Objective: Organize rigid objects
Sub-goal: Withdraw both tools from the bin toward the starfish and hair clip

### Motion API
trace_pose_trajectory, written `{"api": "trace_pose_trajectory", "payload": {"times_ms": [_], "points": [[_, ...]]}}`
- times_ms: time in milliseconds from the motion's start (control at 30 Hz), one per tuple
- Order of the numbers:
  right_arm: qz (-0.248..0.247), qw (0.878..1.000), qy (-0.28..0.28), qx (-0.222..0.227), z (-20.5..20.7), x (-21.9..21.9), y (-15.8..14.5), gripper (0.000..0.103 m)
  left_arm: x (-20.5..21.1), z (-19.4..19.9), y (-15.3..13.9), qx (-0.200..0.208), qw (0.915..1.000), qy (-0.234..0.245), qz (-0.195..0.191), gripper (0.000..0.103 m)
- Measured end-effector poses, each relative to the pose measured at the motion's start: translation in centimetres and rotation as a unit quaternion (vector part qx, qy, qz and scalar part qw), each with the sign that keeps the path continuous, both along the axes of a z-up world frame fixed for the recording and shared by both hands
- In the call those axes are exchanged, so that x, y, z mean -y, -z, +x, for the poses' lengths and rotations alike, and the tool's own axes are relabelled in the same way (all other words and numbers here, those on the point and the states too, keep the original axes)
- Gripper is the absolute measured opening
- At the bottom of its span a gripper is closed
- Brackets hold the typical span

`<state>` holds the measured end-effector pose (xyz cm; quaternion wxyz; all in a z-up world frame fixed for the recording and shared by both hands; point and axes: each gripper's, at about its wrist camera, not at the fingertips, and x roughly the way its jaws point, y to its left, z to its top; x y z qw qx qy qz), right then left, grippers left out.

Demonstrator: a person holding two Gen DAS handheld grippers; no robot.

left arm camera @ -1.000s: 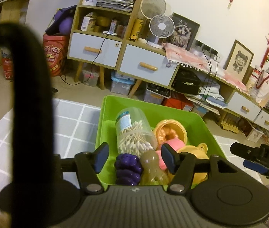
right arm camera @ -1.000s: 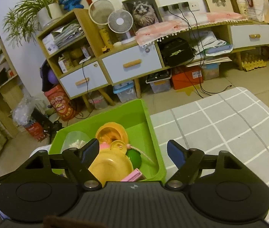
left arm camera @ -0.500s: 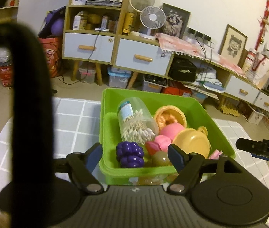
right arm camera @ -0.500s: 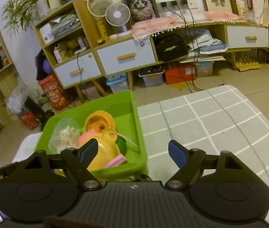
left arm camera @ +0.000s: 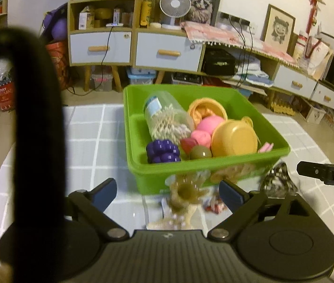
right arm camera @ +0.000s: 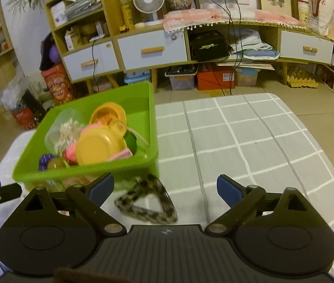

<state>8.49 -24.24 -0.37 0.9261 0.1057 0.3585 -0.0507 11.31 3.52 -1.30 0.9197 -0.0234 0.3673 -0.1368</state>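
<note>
Hair clip (right arm camera: 146, 201) lies on the table (right arm camera: 249, 141) by the green bin's (right arm camera: 84, 172) near corner. It looks hard, light and slippery; I would pinch its thick rim. My right gripper (right arm camera: 165, 188) and left gripper (left arm camera: 168, 192) have just been opening, fingers apart, clamped on nothing.

Green bin (left arm camera: 216, 172) crammed with toys; tortoiseshell hair claw (right arm camera: 146, 200) just beside it.

"DAS" can be read on the black bar (left arm camera: 329, 176) at the right edge; "BERRY" is printed on the red bag (left arm camera: 2, 94) far left.
</note>
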Motion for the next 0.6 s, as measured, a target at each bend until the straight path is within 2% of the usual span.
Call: {"api": "trace_pose_trajectory", "payload": {"times_ms": [600], "points": [[-0.035, 0.997, -0.054, -0.040, -3.3, -1.3, 1.9, 0.099, 0.1, -2.6, 2.8, -0.046, 0.9977, 0.038, 0.034, 0.077]]}}
